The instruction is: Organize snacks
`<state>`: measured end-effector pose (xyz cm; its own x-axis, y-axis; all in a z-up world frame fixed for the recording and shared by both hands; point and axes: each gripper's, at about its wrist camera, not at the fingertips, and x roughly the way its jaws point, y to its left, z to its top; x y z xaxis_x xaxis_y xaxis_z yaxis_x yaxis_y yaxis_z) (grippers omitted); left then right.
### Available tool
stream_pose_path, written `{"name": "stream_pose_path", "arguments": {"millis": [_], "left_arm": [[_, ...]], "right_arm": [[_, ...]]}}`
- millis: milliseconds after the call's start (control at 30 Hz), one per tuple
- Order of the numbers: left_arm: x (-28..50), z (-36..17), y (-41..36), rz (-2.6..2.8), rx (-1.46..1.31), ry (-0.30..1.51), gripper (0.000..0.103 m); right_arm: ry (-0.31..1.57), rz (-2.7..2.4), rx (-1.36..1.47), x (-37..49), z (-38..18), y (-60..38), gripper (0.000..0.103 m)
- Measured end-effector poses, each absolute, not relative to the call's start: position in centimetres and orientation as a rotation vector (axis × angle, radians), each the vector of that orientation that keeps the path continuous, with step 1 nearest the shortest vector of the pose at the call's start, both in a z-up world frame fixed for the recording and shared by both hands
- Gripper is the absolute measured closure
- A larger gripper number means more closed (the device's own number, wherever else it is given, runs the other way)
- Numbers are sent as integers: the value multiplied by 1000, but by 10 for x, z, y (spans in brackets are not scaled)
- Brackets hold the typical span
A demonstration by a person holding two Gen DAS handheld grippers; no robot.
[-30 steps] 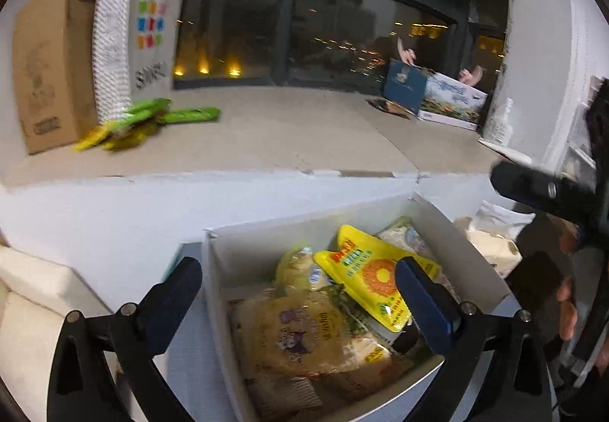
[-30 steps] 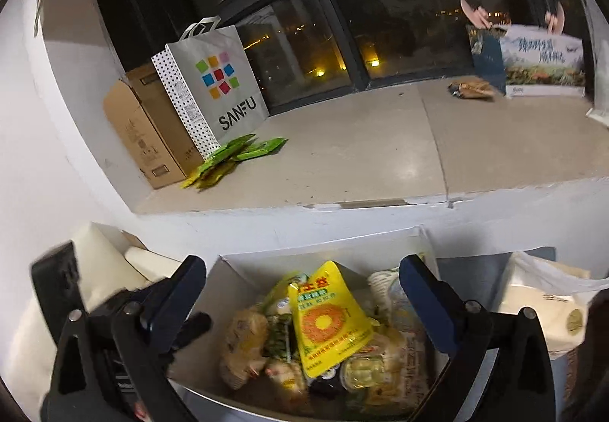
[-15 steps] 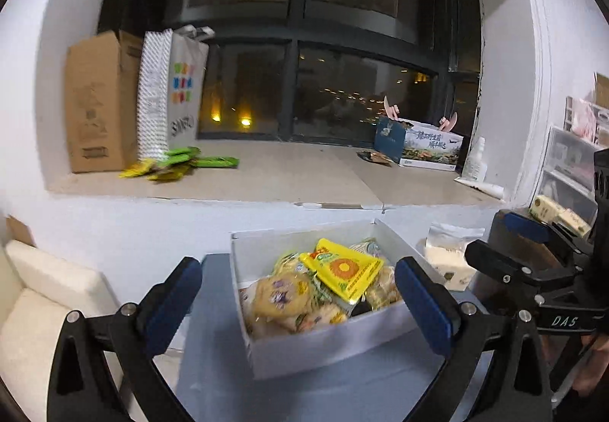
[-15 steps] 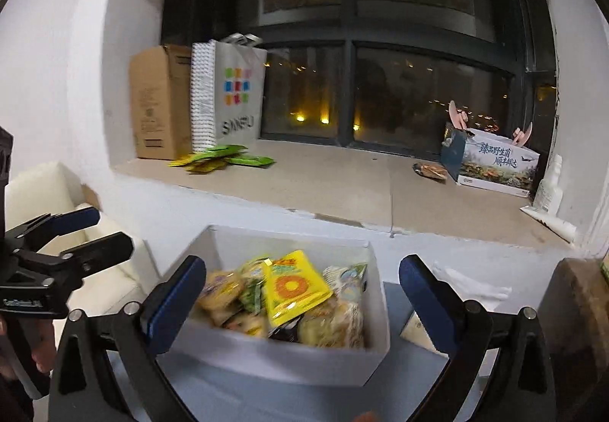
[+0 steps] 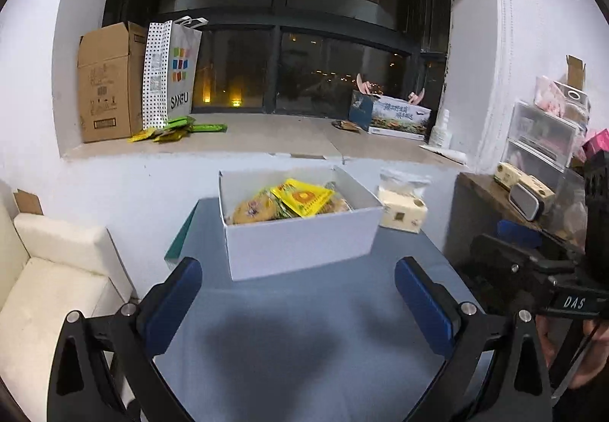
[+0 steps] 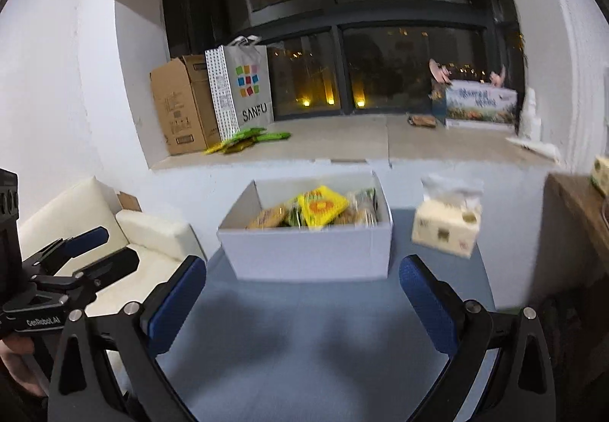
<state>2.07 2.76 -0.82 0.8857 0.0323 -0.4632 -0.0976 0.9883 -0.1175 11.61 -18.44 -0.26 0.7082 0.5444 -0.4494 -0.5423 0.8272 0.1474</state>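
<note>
A white box (image 5: 300, 243) full of snack packets stands on the blue-grey table (image 5: 304, 338); a yellow packet (image 5: 302, 196) lies on top. The box shows in the right wrist view (image 6: 312, 250) too, with the yellow packet (image 6: 321, 207). My left gripper (image 5: 298, 298) is open and empty, held back from the box over the table. My right gripper (image 6: 302, 302) is open and empty, also short of the box. Each gripper shows at the edge of the other's view.
A tissue pack (image 5: 403, 211) sits right of the box. The window sill (image 5: 266, 140) holds a cardboard box (image 5: 108, 83), a SANFU bag (image 5: 171, 75), green packets (image 5: 173, 129) and a printed carton (image 5: 396, 113). A cream sofa (image 5: 45, 269) stands left, shelves (image 5: 540, 140) right.
Both grippers have pulled back and away from the box, which now looks smaller and farther. Both stayed open and empty.
</note>
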Motion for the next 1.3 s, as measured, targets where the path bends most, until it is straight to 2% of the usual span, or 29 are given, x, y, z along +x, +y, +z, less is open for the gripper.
{"name": "stream_pose_path", "arguments": {"millis": [267,1300], "left_arm": [[10,-4,16,61,-113,471,0],[14,-4,14,37,-109,487,0]], "right_arm": [[492,579,10,82,-10,-205,0],[479,561,-27,77,-4,-200,0]]}}
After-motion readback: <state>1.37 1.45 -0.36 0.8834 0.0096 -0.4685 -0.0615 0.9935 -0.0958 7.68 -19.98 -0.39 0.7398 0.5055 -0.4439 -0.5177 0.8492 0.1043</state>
